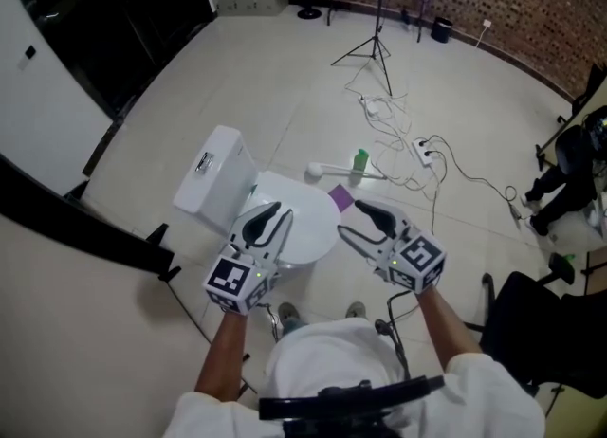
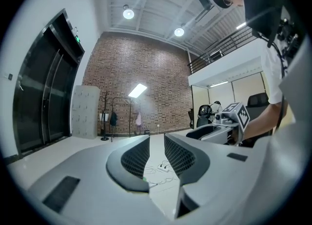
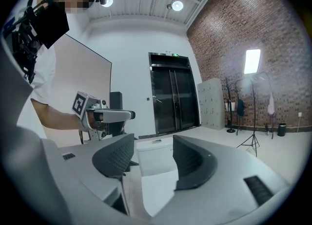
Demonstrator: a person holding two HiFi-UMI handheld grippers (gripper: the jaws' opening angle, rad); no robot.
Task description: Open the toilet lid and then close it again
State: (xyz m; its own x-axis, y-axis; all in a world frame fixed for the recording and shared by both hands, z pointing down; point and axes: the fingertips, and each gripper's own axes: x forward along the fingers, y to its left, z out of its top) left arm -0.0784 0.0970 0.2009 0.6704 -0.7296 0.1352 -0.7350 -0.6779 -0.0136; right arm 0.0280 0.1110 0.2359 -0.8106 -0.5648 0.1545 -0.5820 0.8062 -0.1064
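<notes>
The lid [image 1: 308, 216] lies flat down on the bowl, in front of the tank [image 1: 216, 178], so I read this as the moment before lifting it (though the same pose would fit a lid just lowered; I cannot tell which).

To lift it well, come in at the lid's front edge, the end farthest from the tank. Slip one jaw under that lip rather than pinching from above. Then swing the lid up in an arc toward the tank and rest it against the tank gently. To close it, guide it all the way down; don't let it drop.

Your left gripper [image 1: 282, 210] hangs above the lid's left side, in front of the tank. Its jaws stand a narrow gap apart with nothing between them. Your right gripper [image 1: 349, 218] hangs off the lid's right edge, farther from the tank, with its jaws spread wide and empty. Its own view looks across the lid toward the tank. Both seem held clear above the lid, not touching it, and both point nearly level, so you would need to dip to reach the lip.
</notes>
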